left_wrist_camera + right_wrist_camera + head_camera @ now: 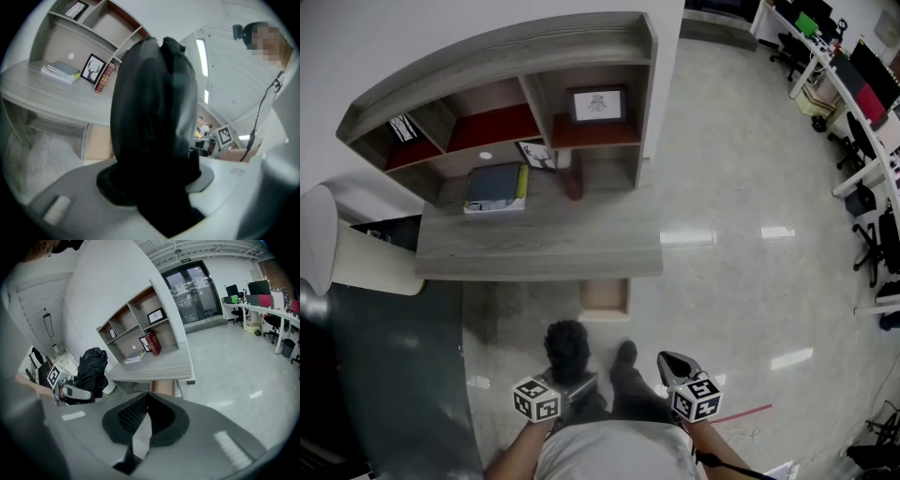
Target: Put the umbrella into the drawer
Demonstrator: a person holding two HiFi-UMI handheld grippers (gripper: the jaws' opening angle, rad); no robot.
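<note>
A folded black umbrella point(567, 349) stands up between the jaws of my left gripper point(572, 377), which is shut on it low down in front of my body. In the left gripper view the umbrella point(152, 108) fills the middle and hides the jaw tips of the left gripper point(154, 176). My right gripper point(675, 364) hangs beside it to the right, tips together and empty. In the right gripper view its jaws point(146, 397) meet at a point, with the umbrella point(92, 369) off to the left. A light wooden drawer point(605, 298) shows under the front edge of the grey desk point(539, 253).
The desk carries a shelf unit point(506, 84) with picture frames, a stack of books point(495, 187) and a red book point(153, 342). A white cylinder point(370, 262) stands at the left. Office chairs and desks point(862, 122) line the far right. My shoe point(624, 354) is on the glossy floor.
</note>
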